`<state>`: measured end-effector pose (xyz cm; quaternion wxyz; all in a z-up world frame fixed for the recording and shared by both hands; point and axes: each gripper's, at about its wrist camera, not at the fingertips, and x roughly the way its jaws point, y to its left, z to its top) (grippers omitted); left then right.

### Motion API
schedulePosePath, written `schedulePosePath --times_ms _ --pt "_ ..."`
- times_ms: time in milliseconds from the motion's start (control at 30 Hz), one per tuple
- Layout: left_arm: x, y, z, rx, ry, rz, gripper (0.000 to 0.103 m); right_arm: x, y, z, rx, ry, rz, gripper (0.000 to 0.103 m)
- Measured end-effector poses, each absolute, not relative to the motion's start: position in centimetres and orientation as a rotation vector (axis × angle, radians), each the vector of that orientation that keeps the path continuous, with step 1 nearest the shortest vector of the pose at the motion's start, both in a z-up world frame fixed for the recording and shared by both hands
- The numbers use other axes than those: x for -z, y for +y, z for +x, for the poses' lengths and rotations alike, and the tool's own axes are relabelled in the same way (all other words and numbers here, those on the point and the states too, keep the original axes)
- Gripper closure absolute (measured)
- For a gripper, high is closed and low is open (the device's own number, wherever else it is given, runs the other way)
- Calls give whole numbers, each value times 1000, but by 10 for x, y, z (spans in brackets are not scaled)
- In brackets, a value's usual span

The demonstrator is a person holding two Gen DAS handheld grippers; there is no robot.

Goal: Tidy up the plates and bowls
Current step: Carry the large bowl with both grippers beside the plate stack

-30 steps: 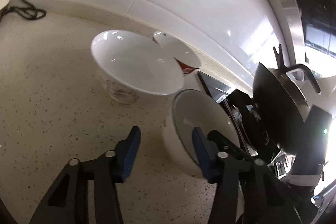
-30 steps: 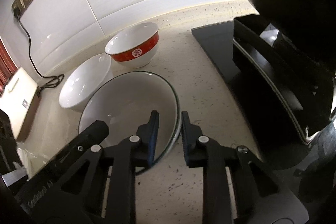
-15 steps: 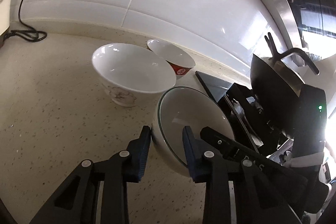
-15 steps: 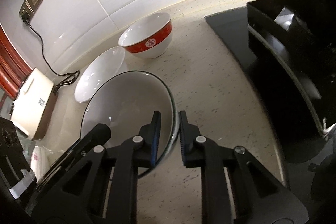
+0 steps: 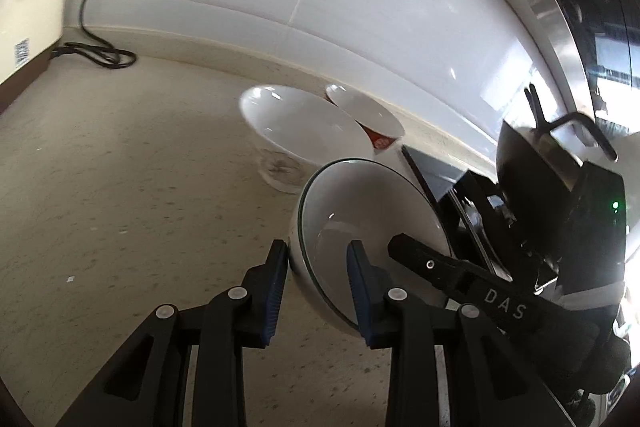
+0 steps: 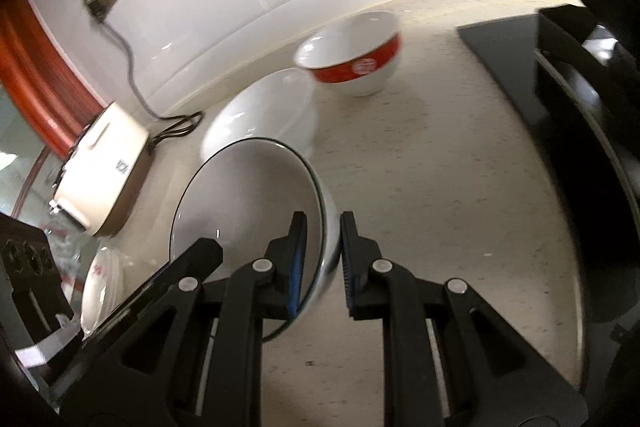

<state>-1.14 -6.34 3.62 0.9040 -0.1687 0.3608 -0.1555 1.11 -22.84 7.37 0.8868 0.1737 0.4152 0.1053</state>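
Observation:
A white bowl with a dark rim [image 5: 372, 203] [image 6: 248, 203] is held tilted above the speckled counter by both grippers. My left gripper [image 5: 318, 259] is shut on its near rim, one finger inside, one outside. My right gripper [image 6: 322, 247] is shut on the opposite rim. A plain white bowl with a faint flower print [image 5: 296, 135] [image 6: 264, 119] stands on the counter behind. A red-banded white bowl [image 5: 368, 119] [image 6: 356, 59] stands just beyond it near the wall.
A black stove top [image 6: 508, 67] with a dark wok [image 5: 532, 187] lies to the right. A cream appliance [image 6: 104, 163] with a black cord [image 5: 96, 55] sits at the left by the wall. A white dish with red print [image 6: 100, 291] lies at lower left.
The dark-rimmed bowl has risen and tilted further, held by both grippers. Both views have drawn back from the two standing bowls, and the left jaws have closed onto the rim.

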Motion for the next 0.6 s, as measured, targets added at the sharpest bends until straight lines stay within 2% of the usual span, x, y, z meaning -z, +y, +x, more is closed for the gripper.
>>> schedulePosePath --times_ms 600 --pt "-57 -1 -37 86 532 -466 71 -77 -162 11 -460 799 323 83"
